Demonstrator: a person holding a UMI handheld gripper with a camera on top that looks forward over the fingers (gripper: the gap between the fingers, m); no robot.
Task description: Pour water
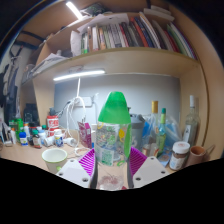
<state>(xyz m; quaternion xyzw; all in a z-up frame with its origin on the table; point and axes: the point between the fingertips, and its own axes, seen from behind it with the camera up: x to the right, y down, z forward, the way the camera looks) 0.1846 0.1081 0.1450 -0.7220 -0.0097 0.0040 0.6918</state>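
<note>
Purple pads (pixel 88 160) on the two fingers of the gripper (pixel 111 163) press against both sides of a clear bottle (pixel 112 150), so the tongs are closed narrow on it and hold it upright. Its green cap (pixel 114 107) rises at twelve o'clock from the fingertips, and the bottle fills the middle of the view, blocking whatever stands straight behind it.

At about nine o'clock from the bottle, a pale green cup (pixel 55 159) sits on the desk (pixel 30 153), near the left finger but apart from it. Farther out at ten o'clock, a crowd of small jars and bottles (pixel 40 130) lines the back of the desk, one with a red lid. At two to three o'clock, taller glass bottles (pixel 160 128) stand in a row, and a white-lidded jar (pixel 180 153) sits nearer, at three o'clock. This clutter closes in on both sides of the held bottle.

Above, at twelve o'clock, a wooden shelf (pixel 120 60) carries a row of books (pixel 135 35). A light strip (pixel 80 75) glows beneath the shelf at eleven o'clock, and a ceiling light (pixel 74 10) shines higher up.
</note>
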